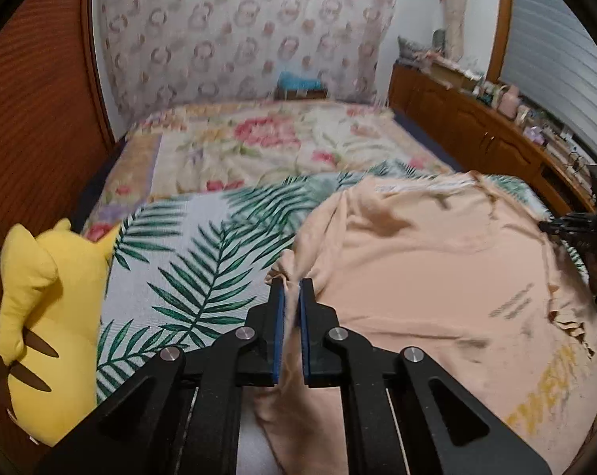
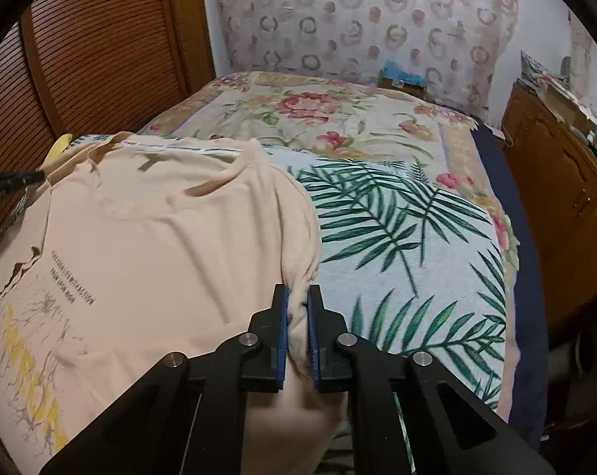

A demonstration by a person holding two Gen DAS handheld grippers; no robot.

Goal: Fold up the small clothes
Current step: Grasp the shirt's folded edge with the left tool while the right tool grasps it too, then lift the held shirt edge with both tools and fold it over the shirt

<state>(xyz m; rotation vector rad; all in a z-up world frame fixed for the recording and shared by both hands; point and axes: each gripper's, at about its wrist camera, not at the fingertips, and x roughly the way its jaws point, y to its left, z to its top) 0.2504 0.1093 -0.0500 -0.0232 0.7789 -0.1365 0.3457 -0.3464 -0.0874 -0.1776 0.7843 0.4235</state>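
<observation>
Left wrist view: left gripper (image 1: 292, 289) clamped on a bunched edge of the peach T-shirt (image 1: 436, 269), spread over the palm-leaf cloth (image 1: 187, 261) on the bed; yellow plush toy (image 1: 41, 316) at that cloth's left edge; tip of the right gripper (image 1: 567, 225) beyond the shirt's far side.

Right wrist view: right gripper (image 2: 296, 295) pinched shut on gathered fabric at the T-shirt's (image 2: 160, 245) right edge; palm-leaf cloth (image 2: 409, 245) bare right of the shirt; floral bedspread (image 2: 330, 114) beyond it.
</observation>
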